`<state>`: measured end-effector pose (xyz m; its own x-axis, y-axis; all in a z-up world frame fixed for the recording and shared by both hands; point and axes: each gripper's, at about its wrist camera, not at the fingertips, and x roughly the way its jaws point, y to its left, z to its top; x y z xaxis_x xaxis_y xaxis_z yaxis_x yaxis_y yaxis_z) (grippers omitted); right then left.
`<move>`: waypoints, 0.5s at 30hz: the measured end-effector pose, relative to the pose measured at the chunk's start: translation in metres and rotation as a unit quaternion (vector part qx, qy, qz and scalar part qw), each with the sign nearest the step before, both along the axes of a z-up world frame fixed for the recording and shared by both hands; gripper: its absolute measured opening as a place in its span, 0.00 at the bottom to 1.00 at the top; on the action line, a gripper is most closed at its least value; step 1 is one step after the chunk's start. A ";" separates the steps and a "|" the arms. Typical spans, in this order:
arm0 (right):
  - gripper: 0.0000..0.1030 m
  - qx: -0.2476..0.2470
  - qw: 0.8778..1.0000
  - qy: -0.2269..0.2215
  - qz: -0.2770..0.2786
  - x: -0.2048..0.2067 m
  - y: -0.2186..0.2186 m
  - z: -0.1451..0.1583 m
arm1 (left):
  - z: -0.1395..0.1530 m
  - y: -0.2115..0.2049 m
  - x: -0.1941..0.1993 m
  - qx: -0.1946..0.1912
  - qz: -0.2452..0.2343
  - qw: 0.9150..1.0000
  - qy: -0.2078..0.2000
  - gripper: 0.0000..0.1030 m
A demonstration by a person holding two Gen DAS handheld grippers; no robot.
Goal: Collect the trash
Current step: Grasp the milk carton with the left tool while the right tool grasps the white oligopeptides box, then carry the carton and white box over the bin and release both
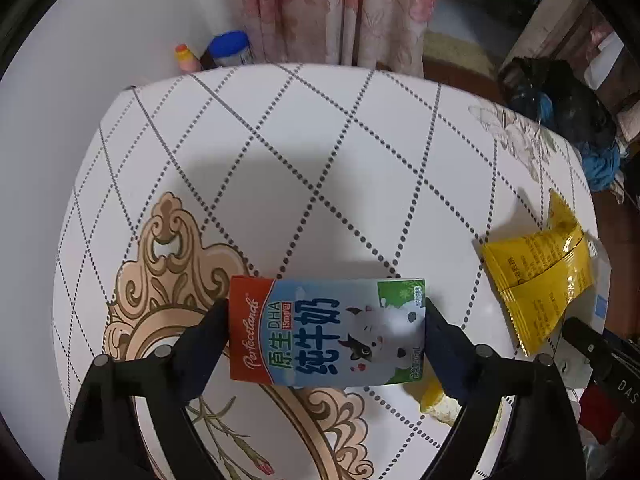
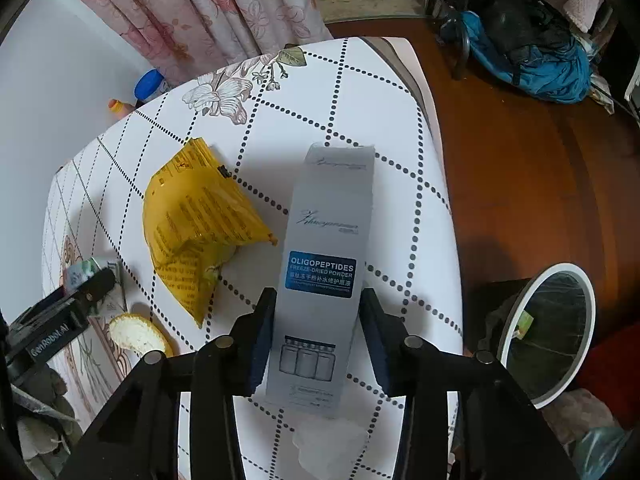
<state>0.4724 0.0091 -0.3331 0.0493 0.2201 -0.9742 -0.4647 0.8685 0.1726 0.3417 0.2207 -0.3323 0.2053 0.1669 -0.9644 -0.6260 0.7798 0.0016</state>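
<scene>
A milk carton (image 1: 326, 332) with a cow picture lies sideways between the fingers of my left gripper (image 1: 326, 336), which is shut on its two ends just above the table (image 1: 280, 140). My right gripper (image 2: 316, 340) is shut on a tall grey-white box (image 2: 326, 272) labelled "oligopeptides", clamping its lower half. A yellow foil bag (image 2: 200, 224) lies on the table to the left of the box, also visible as the yellow foil bag (image 1: 540, 276) in the left wrist view. A piece of yellow peel (image 2: 138, 334) lies near the left gripper.
A white-rimmed bin (image 2: 548, 332) with a dark liner stands on the floor right of the table. A crumpled clear wrapper (image 2: 328, 444) lies under the right gripper. Two bottles (image 1: 224, 50) stand behind the table by the curtain. A blue and black bag (image 2: 520, 40) lies on the floor.
</scene>
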 end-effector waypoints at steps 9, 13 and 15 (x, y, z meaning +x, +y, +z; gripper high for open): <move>0.38 0.036 0.999 -0.039 0.013 -0.019 -0.019 0.034 | 0.050 -0.031 -0.032 0.059 -0.007 0.997 -0.050 0.87; 0.38 0.067 0.996 -0.050 0.010 -0.033 -0.030 0.059 | 0.082 -0.045 -0.043 0.074 -0.009 0.994 -0.080 0.87; 0.38 0.079 0.995 -0.059 0.011 -0.042 -0.038 0.072 | 0.097 -0.056 -0.049 0.082 -0.013 0.992 -0.095 0.87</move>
<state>0.4300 -0.0288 -0.2615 0.1550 0.3723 -0.9151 -0.5078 0.8246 0.2494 0.2923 0.1642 -0.2355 0.3873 0.3106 -0.8681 -0.6061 0.7953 0.0141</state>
